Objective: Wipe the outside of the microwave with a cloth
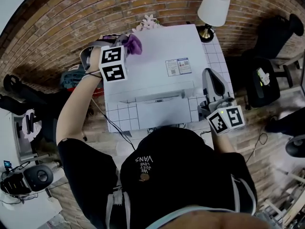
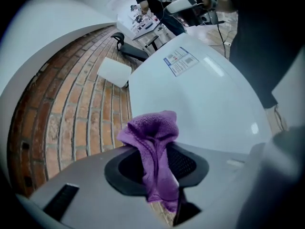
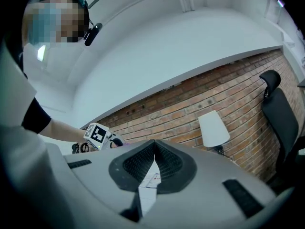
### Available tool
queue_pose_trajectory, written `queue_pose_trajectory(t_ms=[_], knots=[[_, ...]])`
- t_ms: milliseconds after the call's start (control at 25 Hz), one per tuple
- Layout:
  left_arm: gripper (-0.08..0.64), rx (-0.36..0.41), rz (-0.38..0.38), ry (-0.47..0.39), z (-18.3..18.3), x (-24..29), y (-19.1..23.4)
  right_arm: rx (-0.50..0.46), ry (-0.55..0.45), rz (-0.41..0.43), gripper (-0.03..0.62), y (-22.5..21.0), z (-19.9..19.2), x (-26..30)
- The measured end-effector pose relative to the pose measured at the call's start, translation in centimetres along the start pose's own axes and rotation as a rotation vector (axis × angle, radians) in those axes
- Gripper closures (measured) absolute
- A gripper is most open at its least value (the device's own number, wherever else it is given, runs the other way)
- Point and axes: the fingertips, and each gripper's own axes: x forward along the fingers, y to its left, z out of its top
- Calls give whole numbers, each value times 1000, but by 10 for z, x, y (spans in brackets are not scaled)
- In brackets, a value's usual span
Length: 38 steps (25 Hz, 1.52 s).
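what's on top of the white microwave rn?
A printed label sticker, plus the purple terry cloth clamped in the left gripper at the back-left corner. The patch under the cloth is hidden.

The microwave (image 1: 152,75) stands on the table (image 1: 119,118), its back toward the brick wall (image 1: 62,18) on the far side. On its top, right of the middle, lies a label (image 1: 178,67). At the far left corner of that top is the cloth (image 1: 133,44), between the jaws of the left gripper (image 1: 127,46) — whether it touches the top cannot be told. The right gripper (image 1: 210,73) stands just beside the microwave's right side, over the table's near right part. The lamp (image 1: 213,7) stands behind the microwave's far right corner, on the table. A chair (image 1: 272,56) stands well apart to the right — on the floor.
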Motion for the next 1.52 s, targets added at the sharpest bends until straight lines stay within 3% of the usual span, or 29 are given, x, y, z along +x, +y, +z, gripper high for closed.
queue_pose_trajectory(t_ms=[280,400,560,800,1200,1520], knots=[[430,-84,-36,73,-90,-25,-52,15,20,49,592,46,-19,15],[430,-99,-46,82,-103,-25,-63,20,24,45,592,52,-23,14],[430,-74,-57,63,-94,-18,-67,19,18,30,592,52,-23,11],[430,16,-62,5,-38,-7,-48,13,10,4,592,36,-15,-1],[430,204,-73,-140,121,26,-15,6,-11,-73,592,-27,4,-33],[430,300,-69,-237,227,43,3,-2,-18,-131,592,-75,15,-56]])
